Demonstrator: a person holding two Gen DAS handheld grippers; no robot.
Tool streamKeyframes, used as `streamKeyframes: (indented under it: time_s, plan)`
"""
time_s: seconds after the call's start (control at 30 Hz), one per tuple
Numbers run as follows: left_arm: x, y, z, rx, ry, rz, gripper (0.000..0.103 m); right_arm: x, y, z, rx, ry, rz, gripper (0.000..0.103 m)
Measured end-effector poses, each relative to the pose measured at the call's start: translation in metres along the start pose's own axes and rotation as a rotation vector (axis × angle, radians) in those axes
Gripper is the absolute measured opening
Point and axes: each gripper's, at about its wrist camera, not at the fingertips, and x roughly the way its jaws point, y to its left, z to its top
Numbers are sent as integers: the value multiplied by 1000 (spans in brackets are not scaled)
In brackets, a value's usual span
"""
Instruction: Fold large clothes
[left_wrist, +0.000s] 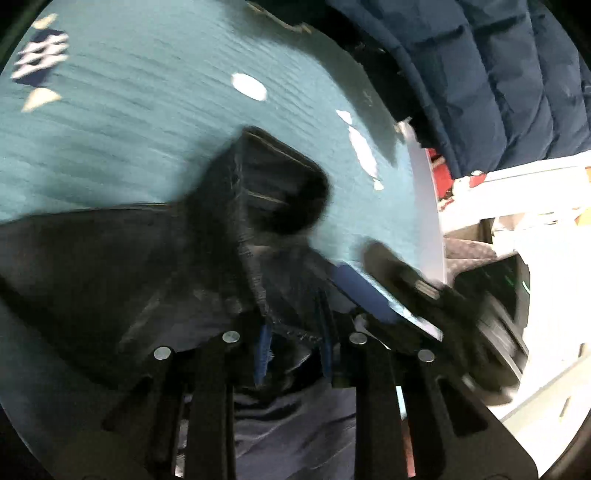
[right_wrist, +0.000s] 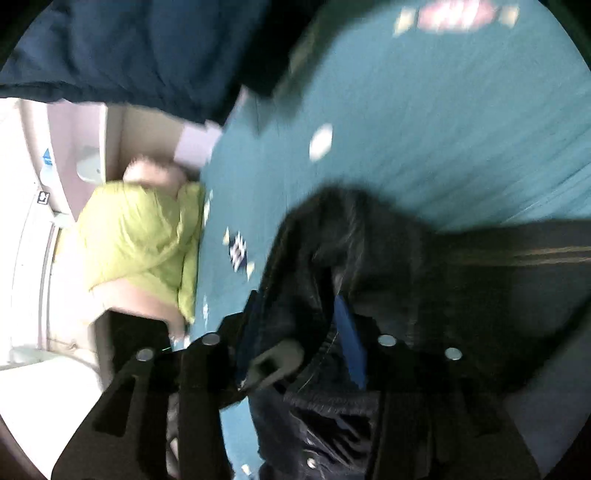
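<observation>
While both views were smeared by motion blur, the dark garment (left_wrist: 122, 266) showed plainly in each — a black, faintly glossy fabric with stitched seams, spread across a teal ribbed cover (left_wrist: 147, 122) that bore white and navy woven motifs. In the left wrist view the garment filled the lower left and centre of the frame, one boxy folded end rising at mid-frame. The left claw (left_wrist: 293, 349) had its blue-padded fingers (left_wrist: 263, 354) close together, clamped on a bunched edge of that cloth. A quilted navy puffer jacket (left_wrist: 498, 85) lay at the upper right.

In the right wrist view the garment (right_wrist: 424, 266) ran from centre to right edge, crumpled near the right claw (right_wrist: 295, 339). Cloth lay between its fingers, one blue pad (right_wrist: 349, 339) showing, though whether they pressed it I could not tell. A lime-green padded jacket (right_wrist: 140, 236) — puffy and creased — sat at the left.
</observation>
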Motion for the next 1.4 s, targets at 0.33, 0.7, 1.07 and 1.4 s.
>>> streamKeyframes:
  time_s: [0.33,0.7,1.07,1.4]
  plan:
    - [70,6,1,8,44,167,26,-55,-36,-8,5,-50,-160,54]
    - [-12,-30,-4,74,41,-29,87,-21,-42,4,-42,26,-168,61]
    - [-25,45,25,-150,-18,42,86,25,-3,42,-182,43,-181,61]
    - [32,23,-29,0,90,210,42,103,12,71,-247,176,-272,35]
